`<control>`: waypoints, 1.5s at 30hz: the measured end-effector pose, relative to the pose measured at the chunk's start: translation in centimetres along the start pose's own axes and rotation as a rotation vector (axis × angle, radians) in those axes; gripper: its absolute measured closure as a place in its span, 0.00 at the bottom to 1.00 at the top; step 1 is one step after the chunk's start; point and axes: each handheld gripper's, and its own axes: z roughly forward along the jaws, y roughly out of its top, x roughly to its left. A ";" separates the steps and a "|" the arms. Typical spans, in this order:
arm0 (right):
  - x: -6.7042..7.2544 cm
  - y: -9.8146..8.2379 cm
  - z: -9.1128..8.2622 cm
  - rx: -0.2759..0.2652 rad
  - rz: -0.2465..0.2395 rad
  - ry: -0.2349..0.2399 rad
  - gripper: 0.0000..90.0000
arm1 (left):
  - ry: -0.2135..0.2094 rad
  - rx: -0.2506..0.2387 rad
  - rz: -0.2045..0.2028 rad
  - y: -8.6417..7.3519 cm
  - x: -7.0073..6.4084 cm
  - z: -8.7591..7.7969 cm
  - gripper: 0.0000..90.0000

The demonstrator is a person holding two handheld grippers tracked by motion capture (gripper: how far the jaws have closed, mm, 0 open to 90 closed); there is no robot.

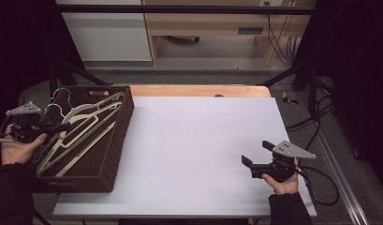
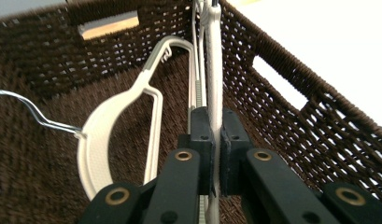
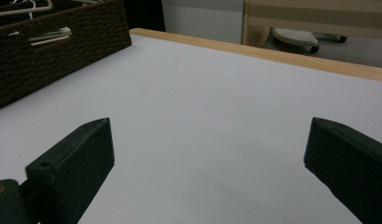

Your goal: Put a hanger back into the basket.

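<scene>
Several pale hangers (image 1: 84, 129) lie heaped in the brown woven basket (image 1: 116, 154) at the left side of the white table (image 1: 198, 150), their wire hooks pointing toward the far left corner. The left gripper (image 1: 62, 126) reaches in over the basket's left rim, and in the left gripper view its jaws are pinched tight on the thin bar of one hanger (image 2: 214, 70), which runs straight up between the pads and away toward the basket's far wall. A second hanger (image 2: 114, 126) with a broad curved shoulder lies just to the left of it on the basket floor. The right gripper (image 1: 257, 157) hovers over the near right part of the table, jaws spread wide with nothing between them, well apart from the basket. To my eye this is the pick-up step: the hanger is gripped but not yet out of the basket. The next move would seem to call for a clean lift straight up, slow enough that the hook and arms slip free of the other hangers tangled beside it, then a carry rightward over the rim to the bare tabletop, where the waiting right gripper could steady it.
</scene>
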 end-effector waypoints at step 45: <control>0.2 -0.1 0.3 0.009 0.001 0.007 0.02 | 0.260 0.217 -0.237 -3.7 2.3 3.5 0.53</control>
